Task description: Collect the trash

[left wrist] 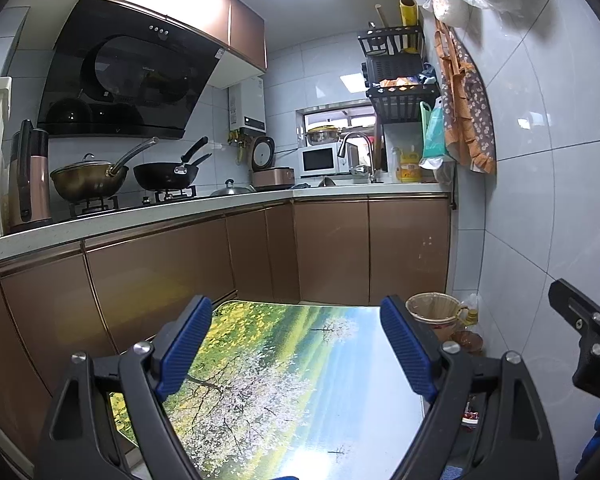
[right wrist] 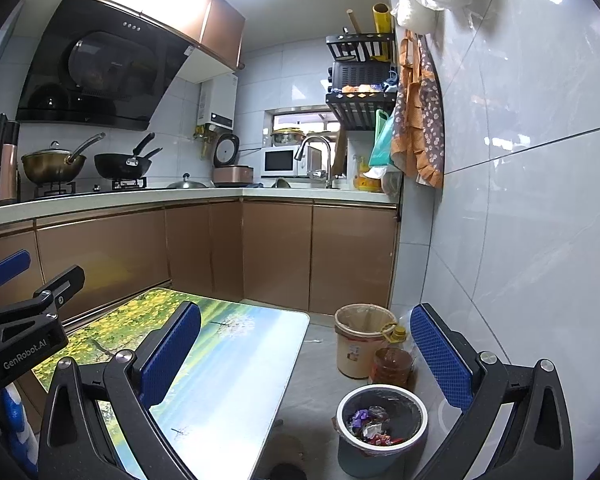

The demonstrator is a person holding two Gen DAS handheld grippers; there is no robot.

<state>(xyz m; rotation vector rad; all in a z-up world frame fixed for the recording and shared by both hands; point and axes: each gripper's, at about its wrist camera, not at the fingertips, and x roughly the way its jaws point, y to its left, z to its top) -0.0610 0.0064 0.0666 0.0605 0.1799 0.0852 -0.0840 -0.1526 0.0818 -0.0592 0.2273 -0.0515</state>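
Note:
A low table [left wrist: 300, 380] [right wrist: 228, 380] with a printed landscape top stands in front of me, and no trash shows on it. My left gripper [left wrist: 296, 348] hovers over it, open, nothing between its blue pads. To the table's right, my right gripper [right wrist: 306, 356] is open and holds nothing. On the floor below it sits a blue trash bin [right wrist: 380, 428] with a white rim, holding crumpled wrappers [right wrist: 374, 426]. The left gripper [right wrist: 20, 300] shows at the left edge of the right wrist view, the right gripper [left wrist: 588, 340] at the right edge of the left wrist view.
A beige lined bucket [right wrist: 362, 340] [left wrist: 434, 312] and an amber oil jug [right wrist: 392, 364] stand on the floor beyond the bin, by the tiled wall [right wrist: 520, 240]. Brown cabinets [left wrist: 332, 252] under a counter with pans run along the left and back.

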